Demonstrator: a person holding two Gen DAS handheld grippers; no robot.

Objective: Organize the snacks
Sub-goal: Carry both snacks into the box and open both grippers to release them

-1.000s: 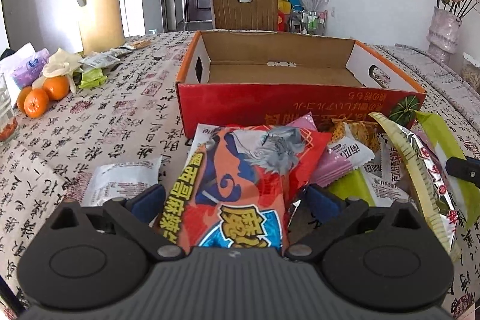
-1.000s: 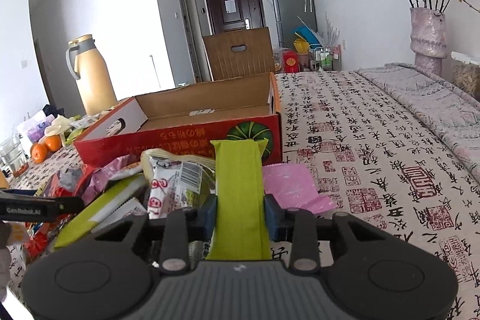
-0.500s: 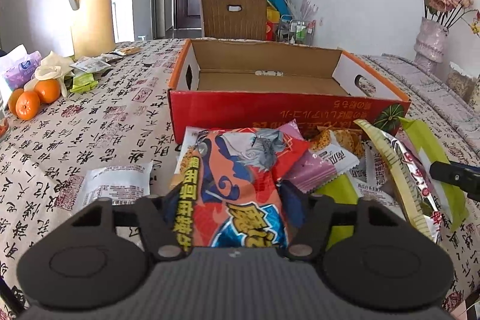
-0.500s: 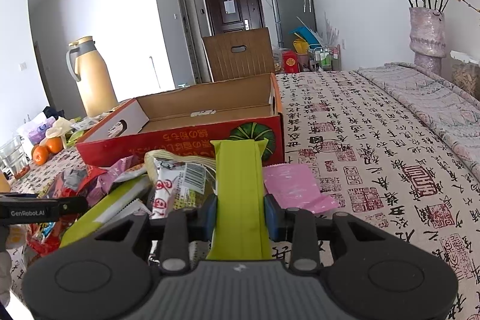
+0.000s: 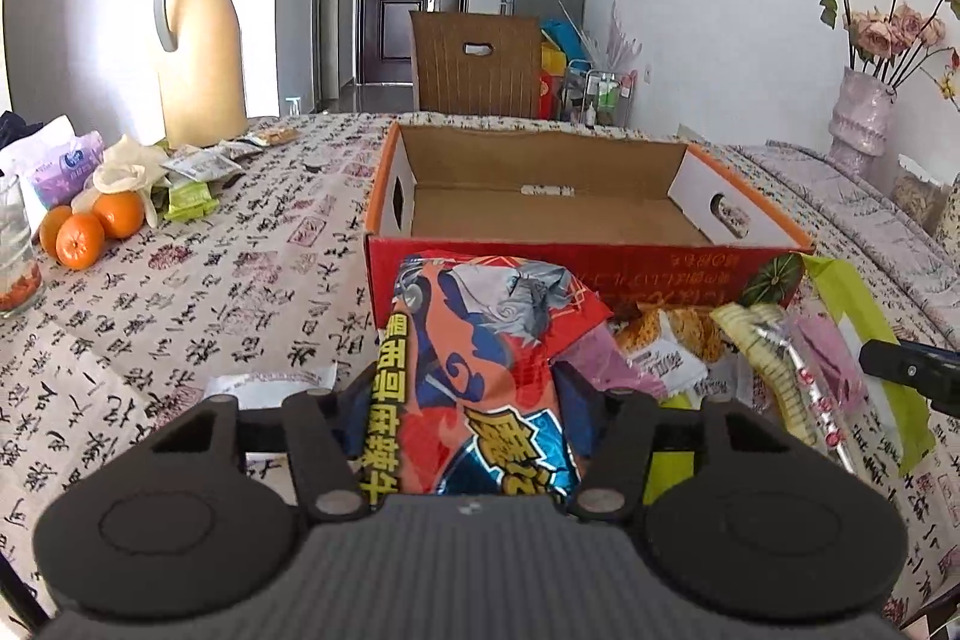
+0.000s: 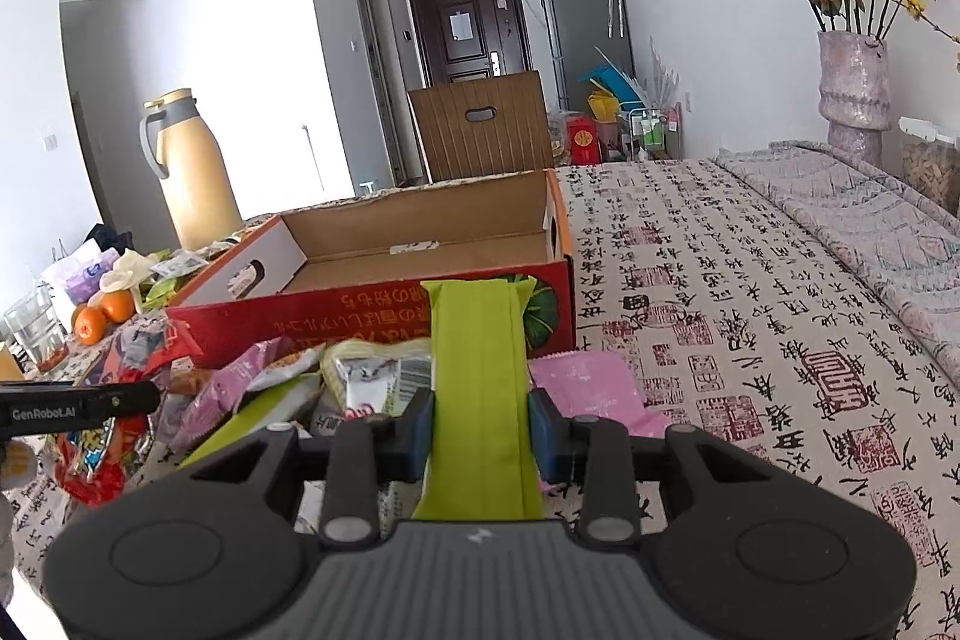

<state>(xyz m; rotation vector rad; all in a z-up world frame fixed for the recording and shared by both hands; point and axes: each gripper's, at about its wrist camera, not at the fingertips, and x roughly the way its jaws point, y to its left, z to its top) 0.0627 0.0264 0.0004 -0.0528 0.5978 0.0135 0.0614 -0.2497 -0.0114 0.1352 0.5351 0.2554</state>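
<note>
The left tool (image 5: 465,403) has just closed its jaws onto the orange-and-red snack bag (image 5: 480,370), pads pressing both its sides. The right tool (image 6: 480,427) grips a lime-green packet (image 6: 480,388). Both packets are near the snack pile (image 5: 690,352), just before the empty red cardboard box (image 5: 570,253) on the worktop (image 5: 210,292).

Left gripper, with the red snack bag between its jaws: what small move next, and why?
Probably carry the red snack bag forward and up over the near red wall of the cardboard box. The left gripper has just been closing its jaws and now clamps the bag on both sides; the box stands open directly ahead, with no snacks visible inside.
</note>
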